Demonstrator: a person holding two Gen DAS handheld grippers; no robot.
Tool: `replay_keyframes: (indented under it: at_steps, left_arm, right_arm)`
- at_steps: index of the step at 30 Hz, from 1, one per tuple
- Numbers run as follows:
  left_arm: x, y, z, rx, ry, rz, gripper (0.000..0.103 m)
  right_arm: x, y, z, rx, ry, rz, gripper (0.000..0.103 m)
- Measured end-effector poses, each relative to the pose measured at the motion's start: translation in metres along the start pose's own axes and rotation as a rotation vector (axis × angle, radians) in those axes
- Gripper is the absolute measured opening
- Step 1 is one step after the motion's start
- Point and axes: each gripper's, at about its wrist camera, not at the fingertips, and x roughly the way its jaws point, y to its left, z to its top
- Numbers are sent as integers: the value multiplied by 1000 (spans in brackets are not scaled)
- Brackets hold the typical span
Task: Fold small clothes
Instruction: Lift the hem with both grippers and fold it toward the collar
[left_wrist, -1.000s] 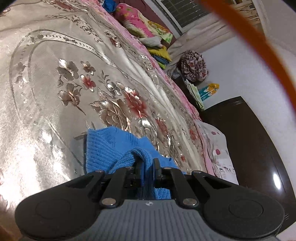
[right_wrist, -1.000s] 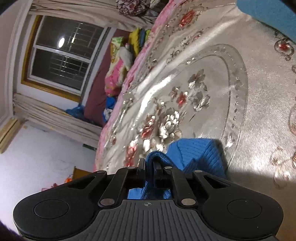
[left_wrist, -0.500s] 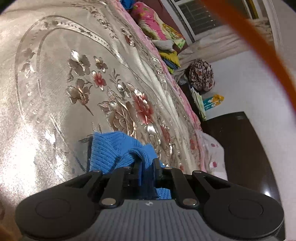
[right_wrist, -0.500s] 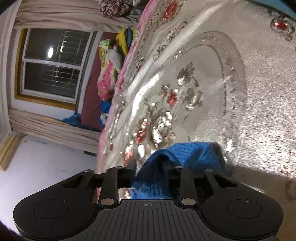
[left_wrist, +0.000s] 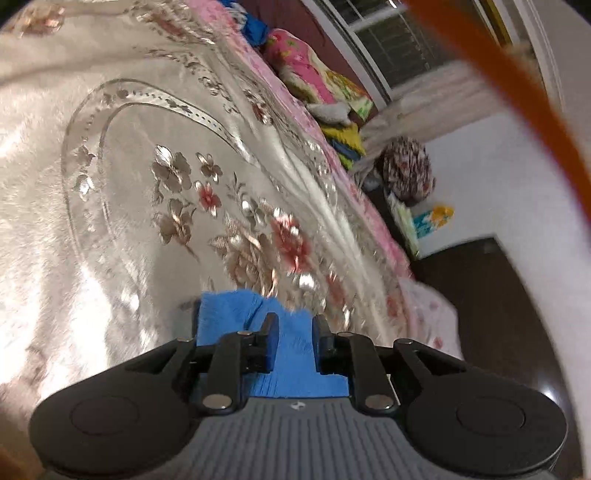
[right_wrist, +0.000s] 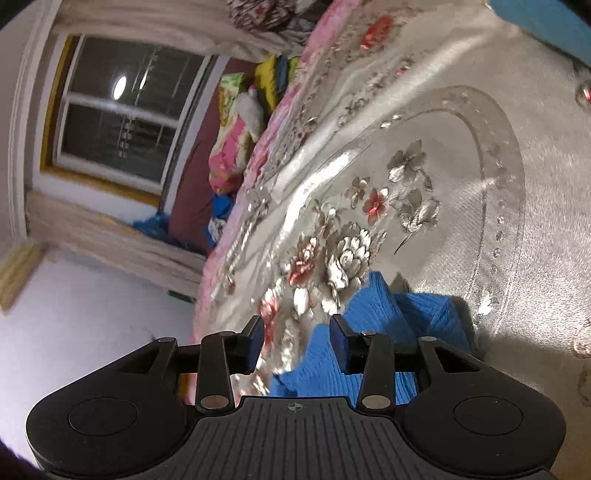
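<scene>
Both black two-finger grippers point down at a shiny silver bedspread (left_wrist: 110, 229) embroidered with flowers, and both are letting go. On the left gripper (left_wrist: 294, 325) the jaws are opening: the fingers (left_wrist: 269, 325) stand slightly apart with a raised fold of blue ribbed knit garment (left_wrist: 236, 314) running up between them, and whether the pads touch the cloth cannot be told through the blur. On the right gripper (right_wrist: 297, 328) the jaws are also opening, standing clearly wider; the near edge of the blue knit pokes into the gap from the right, beside the right-hand finger (right_wrist: 338, 332), and the left-hand finger is clear of it. The garment lies bunched on the bedspread directly in front of each gripper, at the rim of the embroidered oval border. Farther out, along the far edge of the bed, lie pink floral pillows (left_wrist: 295, 62) and a yellow folded pile (left_wrist: 343, 136); beyond them stands a barred window (right_wrist: 122, 110).
</scene>
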Motion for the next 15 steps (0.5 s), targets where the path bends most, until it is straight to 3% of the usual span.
replay_keyframes:
  at_steps: [3,7,11,15]
  left_arm:
    - [-3,-9,-18,98,25,45,23]
    - [-4,-16,-36,194,47,101,26]
    - [7,-17,-38,230,41,171,26]
    - [15,-20,-34,239,26,188,26]
  right_arm:
    - [-4,12,-12,-114,21,-60,40]
    - [-12,20,-29,-265,-5,-207,40]
    - [-21,16,-34,-318,-37,-267,39]
    - [-20,15,-37,-363,-34,-330,39]
